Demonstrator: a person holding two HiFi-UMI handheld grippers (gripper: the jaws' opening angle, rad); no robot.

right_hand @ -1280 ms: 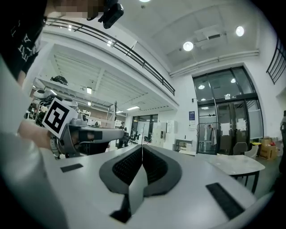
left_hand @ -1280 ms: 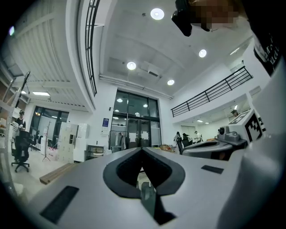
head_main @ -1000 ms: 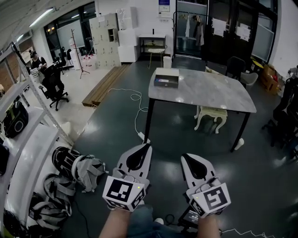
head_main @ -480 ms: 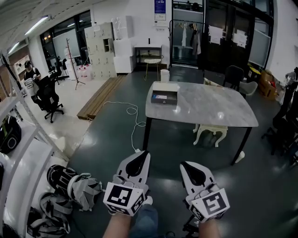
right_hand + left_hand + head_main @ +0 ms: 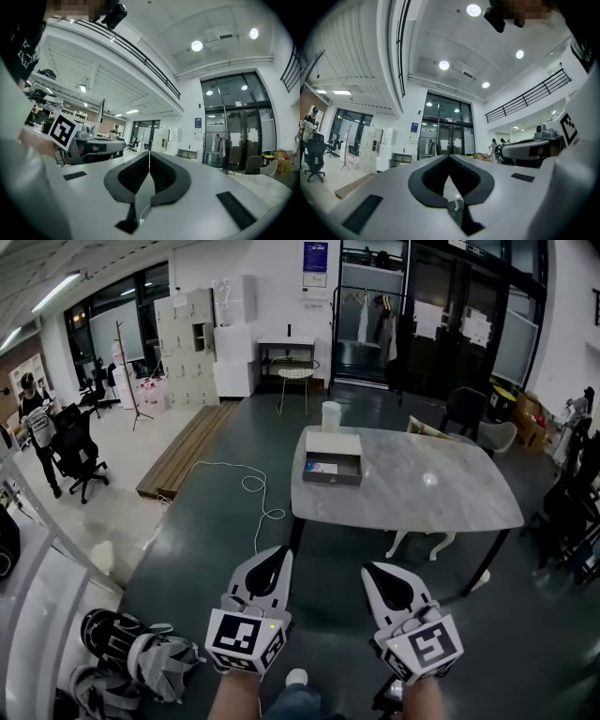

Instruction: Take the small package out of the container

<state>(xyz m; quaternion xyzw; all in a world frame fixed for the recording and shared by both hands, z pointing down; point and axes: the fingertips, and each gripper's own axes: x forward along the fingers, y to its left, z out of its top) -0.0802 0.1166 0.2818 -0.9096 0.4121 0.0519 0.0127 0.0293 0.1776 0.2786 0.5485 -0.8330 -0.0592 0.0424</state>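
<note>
On the table (image 5: pixel 441 495) ahead, open container (image 5: pixel 331 481), head view only

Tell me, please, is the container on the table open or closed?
Open: the head view looks into the container, where a small package lies.

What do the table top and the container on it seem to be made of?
The table top looks like stone or marble-look laminate, smooth, slightly glossy: grey veining, a light reflection. The container has matte dark grey walls, perhaps cardboard or plastic; unclear.
</note>
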